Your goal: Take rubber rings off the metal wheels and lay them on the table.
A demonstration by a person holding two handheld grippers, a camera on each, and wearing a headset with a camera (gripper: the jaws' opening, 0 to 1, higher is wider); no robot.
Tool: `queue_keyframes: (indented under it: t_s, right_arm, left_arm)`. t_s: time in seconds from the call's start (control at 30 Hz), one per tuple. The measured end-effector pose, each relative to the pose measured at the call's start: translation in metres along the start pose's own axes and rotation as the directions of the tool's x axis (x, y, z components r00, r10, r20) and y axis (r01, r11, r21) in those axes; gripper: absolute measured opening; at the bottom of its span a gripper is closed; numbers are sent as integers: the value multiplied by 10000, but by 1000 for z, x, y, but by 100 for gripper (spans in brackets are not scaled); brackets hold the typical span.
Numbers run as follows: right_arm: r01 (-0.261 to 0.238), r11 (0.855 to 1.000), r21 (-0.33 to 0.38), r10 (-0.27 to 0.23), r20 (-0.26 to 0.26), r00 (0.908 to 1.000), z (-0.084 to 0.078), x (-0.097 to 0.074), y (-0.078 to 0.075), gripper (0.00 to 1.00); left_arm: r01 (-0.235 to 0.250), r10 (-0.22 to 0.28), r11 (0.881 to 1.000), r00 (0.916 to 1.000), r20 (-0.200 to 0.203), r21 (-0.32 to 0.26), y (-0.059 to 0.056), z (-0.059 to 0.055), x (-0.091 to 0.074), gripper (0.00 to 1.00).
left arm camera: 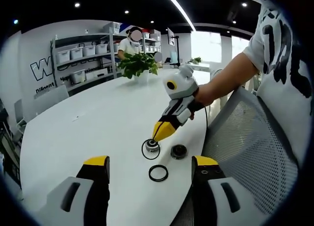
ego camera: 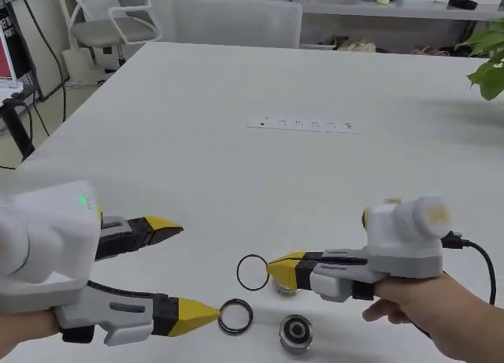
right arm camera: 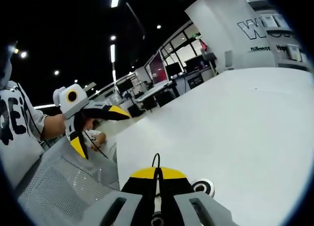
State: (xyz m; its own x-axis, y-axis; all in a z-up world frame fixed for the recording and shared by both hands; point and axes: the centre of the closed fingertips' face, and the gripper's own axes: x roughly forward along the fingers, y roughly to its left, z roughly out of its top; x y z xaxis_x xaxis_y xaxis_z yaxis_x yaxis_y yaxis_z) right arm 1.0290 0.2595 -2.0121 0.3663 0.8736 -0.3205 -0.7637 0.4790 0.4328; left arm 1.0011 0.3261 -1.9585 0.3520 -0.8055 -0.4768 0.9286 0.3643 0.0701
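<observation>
Thin black rubber ring (ego camera: 239, 272) sits clamped in the right gripper (ego camera: 276, 270) jaws, apparently being drawn off a small metal wheel (left arm camera: 152, 146) on the white table (ego camera: 236, 158). The left gripper (ego camera: 201, 269), jaws apart, hovers beside another black ring (ego camera: 235, 316) already laid flat.

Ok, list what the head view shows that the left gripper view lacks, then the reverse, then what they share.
Head view: the white body of the open left hand-held gripper, with its green light. Left gripper view: wall shelves of storage bins, a mesh chair back and the person's printed shirt. Both: the right hand-held gripper shut on a thin rubber ring at one metal wheel, a second metal wheel, and a thicker rubber ring lying flat on the white table.
</observation>
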Motion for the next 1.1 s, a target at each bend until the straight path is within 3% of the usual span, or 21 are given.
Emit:
queue_keyframes:
  t_s: [0.63,1.1]
  right_arm:
    - [-744,9971,127,753,-1046,9917,-24,25,18,0]
    - [-729,9966,383,779,-1508,9855,-39,30,15,0]
  left_arm:
    - [-316,317,9993,9995,31,-209,0,-8,-12,67]
    - [-380,380,9990,9993,14,-241,1,-10,-11,67]
